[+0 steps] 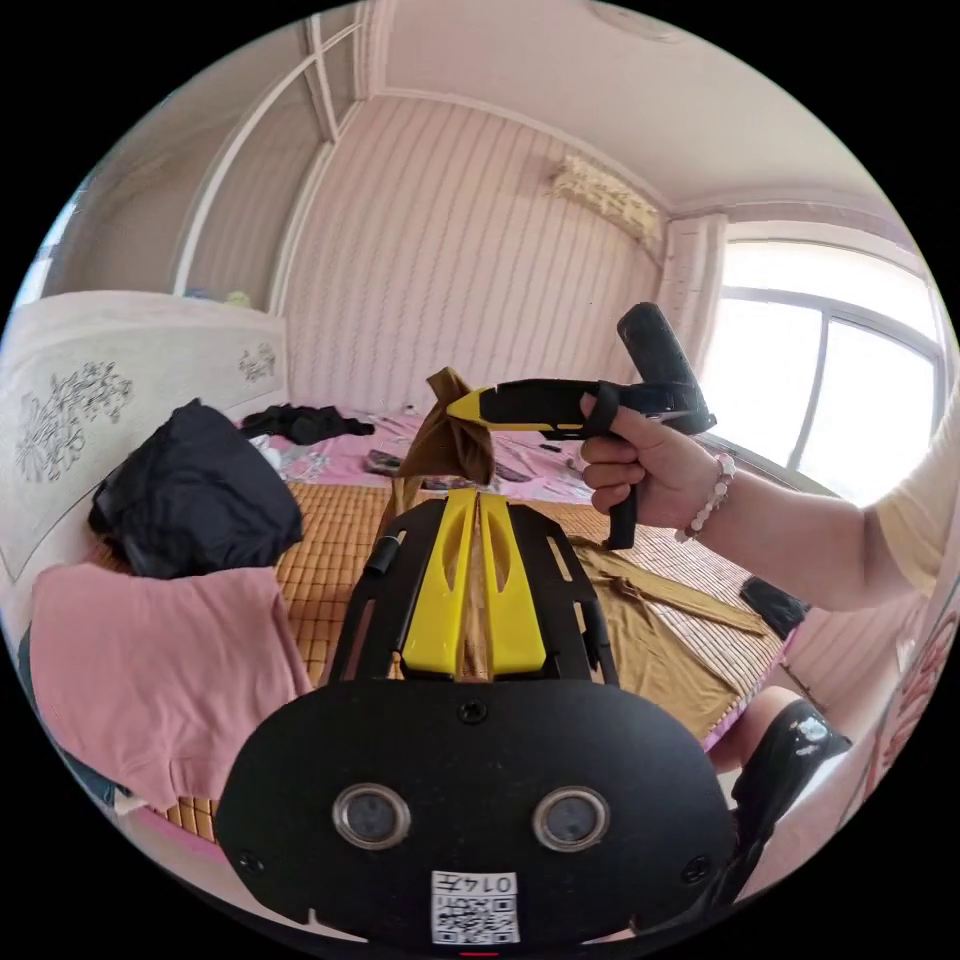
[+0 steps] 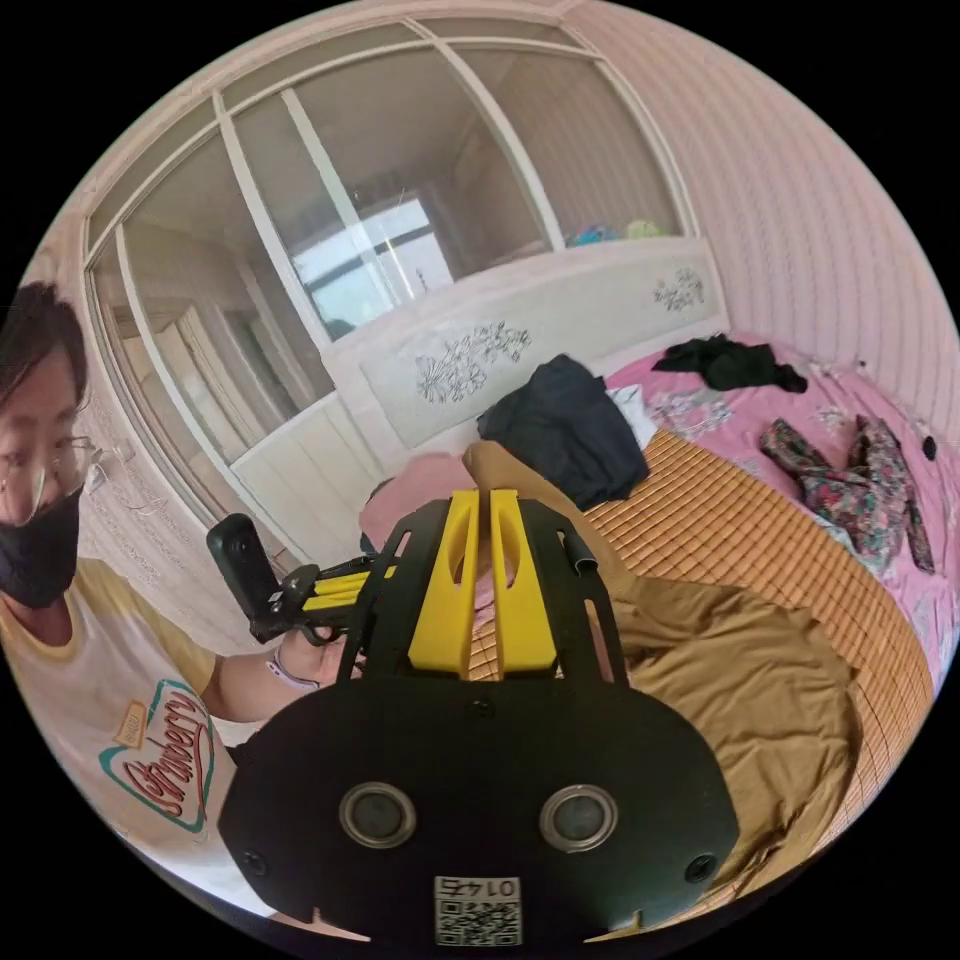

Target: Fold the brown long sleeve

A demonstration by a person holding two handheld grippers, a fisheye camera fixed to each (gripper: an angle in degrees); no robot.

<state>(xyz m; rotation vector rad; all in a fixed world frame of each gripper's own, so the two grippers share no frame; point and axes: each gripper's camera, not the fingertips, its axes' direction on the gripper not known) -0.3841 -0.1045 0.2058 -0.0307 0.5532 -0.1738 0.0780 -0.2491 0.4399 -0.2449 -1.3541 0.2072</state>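
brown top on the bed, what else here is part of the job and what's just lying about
In the job:
- brown long sleeve, partly lifted off the bamboo mat
- left tool, shut on brown cloth
- right tool, pinching the same bunched cloth

Lying about:
- black garment by the headboard
- pink garment
- floral garment
- small black garment on the pink sheet

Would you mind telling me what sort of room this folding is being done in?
Most likely a bedroom: a bed with a floral headboard, a bamboo mat over pink bedding, and clothes scattered across it.
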